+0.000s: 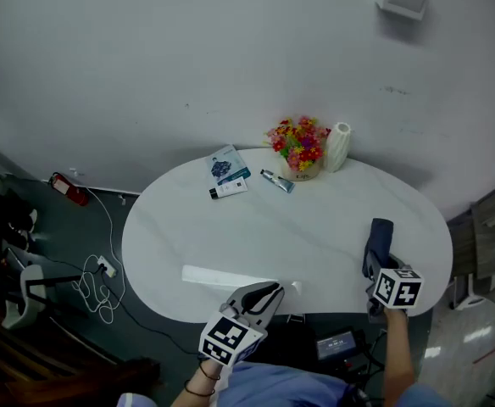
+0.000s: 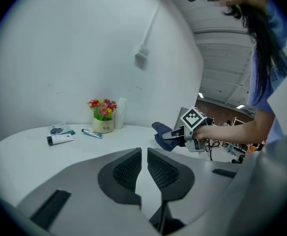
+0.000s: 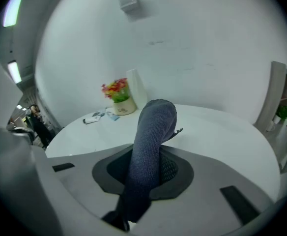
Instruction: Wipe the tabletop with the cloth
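Note:
A dark blue cloth [image 3: 151, 146] is clamped between the jaws of my right gripper [image 1: 375, 271] and sticks up and forward out of them. The cloth [image 1: 379, 237] hangs over the right part of the white oval tabletop [image 1: 315, 227]; I cannot tell whether it touches the surface. In the left gripper view the cloth [image 2: 164, 134] and the right gripper [image 2: 175, 135] show at mid right. My left gripper [image 1: 264, 297] sits at the table's near edge, jaws almost together with only a thin slit and nothing between them [image 2: 144, 167].
At the back of the table stand a flower pot [image 1: 298, 147] and a white ribbed vase [image 1: 338, 145]. A booklet [image 1: 227, 166], a white tube [image 1: 228, 190] and a small tube [image 1: 277, 181] lie left of them. A power strip and cables [image 1: 99, 282] lie on the floor at left.

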`<action>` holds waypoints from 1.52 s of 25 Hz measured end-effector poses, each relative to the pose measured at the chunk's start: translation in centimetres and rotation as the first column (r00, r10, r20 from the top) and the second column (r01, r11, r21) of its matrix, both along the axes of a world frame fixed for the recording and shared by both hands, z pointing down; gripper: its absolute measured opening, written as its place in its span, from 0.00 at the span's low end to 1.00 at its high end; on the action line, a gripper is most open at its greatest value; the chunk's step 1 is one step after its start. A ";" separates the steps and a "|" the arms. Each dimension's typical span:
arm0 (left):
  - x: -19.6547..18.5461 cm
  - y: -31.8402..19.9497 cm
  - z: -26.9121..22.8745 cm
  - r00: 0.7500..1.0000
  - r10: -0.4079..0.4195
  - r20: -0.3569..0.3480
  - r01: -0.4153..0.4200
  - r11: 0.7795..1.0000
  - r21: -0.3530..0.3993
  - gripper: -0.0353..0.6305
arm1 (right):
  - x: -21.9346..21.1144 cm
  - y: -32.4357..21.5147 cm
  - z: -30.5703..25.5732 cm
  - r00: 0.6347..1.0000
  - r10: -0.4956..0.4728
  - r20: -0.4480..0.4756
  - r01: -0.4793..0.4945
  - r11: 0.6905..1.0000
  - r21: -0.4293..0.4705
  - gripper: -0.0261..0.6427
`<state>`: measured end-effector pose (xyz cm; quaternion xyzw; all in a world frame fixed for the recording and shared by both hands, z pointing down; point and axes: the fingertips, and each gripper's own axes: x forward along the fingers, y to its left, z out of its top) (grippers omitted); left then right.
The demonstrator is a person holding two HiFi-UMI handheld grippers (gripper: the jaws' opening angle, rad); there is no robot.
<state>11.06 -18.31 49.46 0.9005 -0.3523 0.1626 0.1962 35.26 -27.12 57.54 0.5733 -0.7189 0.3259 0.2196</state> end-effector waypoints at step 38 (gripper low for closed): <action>-43.2 18.8 4.1 0.735 -0.673 0.083 0.678 0.732 -0.064 0.10 | -62.3 18.7 5.0 0.525 -0.843 0.121 0.851 0.518 -0.083 0.15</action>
